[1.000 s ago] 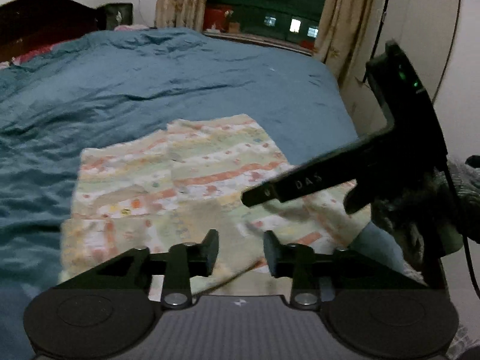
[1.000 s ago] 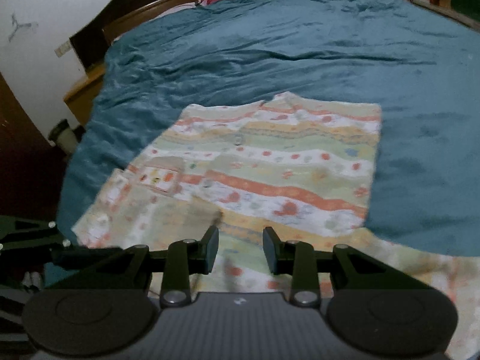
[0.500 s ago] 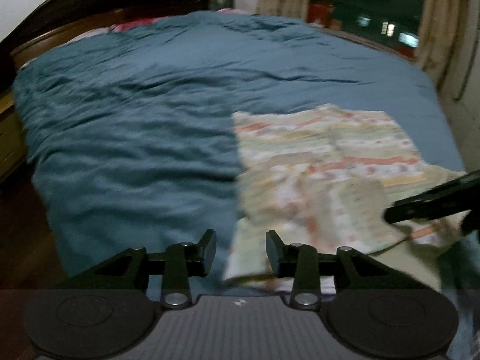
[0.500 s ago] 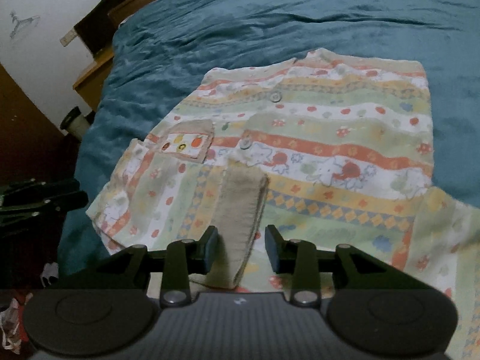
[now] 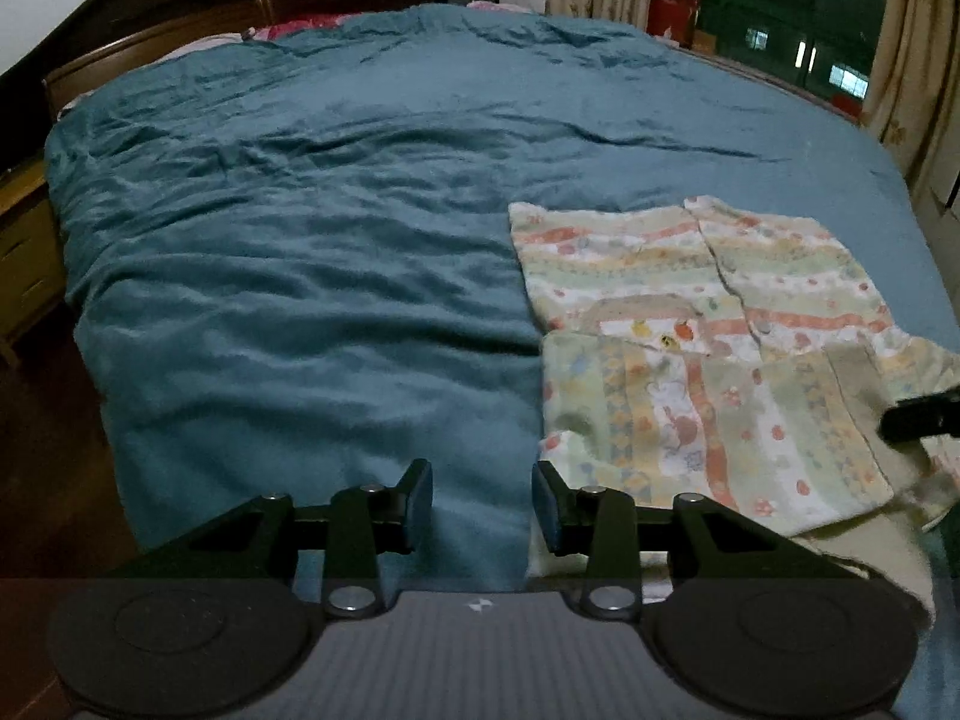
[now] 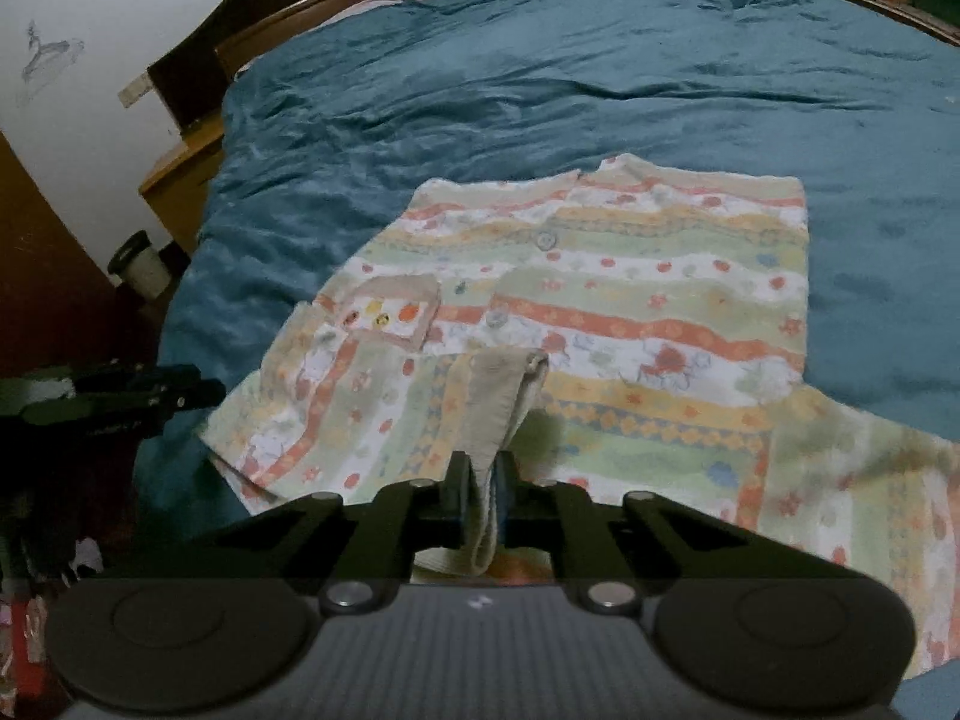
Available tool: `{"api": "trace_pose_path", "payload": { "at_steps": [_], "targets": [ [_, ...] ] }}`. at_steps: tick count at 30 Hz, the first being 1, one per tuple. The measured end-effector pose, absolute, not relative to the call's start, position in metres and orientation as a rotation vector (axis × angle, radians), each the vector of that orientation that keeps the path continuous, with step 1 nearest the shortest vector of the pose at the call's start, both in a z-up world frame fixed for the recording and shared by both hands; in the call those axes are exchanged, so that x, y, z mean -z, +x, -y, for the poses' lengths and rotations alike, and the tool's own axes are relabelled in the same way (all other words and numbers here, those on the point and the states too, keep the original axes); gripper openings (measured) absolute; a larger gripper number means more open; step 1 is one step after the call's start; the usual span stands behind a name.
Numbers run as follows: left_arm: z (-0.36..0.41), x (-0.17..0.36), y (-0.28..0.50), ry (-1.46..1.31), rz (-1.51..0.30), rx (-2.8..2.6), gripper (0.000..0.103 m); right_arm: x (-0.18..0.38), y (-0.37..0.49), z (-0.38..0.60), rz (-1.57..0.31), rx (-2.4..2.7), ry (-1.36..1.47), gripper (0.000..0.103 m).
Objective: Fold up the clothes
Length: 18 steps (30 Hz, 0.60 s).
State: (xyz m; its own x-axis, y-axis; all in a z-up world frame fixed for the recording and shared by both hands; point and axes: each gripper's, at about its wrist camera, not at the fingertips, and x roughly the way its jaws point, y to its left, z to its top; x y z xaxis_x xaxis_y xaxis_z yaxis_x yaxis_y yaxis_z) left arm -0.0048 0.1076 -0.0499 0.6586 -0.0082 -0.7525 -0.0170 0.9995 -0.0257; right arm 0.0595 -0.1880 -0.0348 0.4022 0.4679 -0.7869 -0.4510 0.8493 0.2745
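The right tool has clamped onto the shirt's beige cuff; the left tool has swung aside, released, over the bed.

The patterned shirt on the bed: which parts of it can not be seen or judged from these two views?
- Right wrist view: the right gripper pinches the beige cuff; the cuff's lower end is behind the gripper body.
- Right wrist view: the patterned shirt is cut off by the right edge.
- Left wrist view: its near hem is hidden behind the open left gripper.
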Motion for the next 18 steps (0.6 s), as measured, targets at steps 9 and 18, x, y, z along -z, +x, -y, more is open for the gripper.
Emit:
{"api": "trace_pose_path", "payload": {
  "at_steps": [9, 18],
  "targets": [
    [-0.084, 0.034, 0.015, -0.021, -0.789, 0.098, 0.033, 0.033, 0.064, 0.186, -0.969, -0.538, -0.084, 0.014],
    [-0.071, 0.058, 0.049, -0.036, -0.830, 0.138, 0.032, 0.048, 0.087, 0.151, -0.964, -0.645, -0.126, 0.017]
  ]
}}
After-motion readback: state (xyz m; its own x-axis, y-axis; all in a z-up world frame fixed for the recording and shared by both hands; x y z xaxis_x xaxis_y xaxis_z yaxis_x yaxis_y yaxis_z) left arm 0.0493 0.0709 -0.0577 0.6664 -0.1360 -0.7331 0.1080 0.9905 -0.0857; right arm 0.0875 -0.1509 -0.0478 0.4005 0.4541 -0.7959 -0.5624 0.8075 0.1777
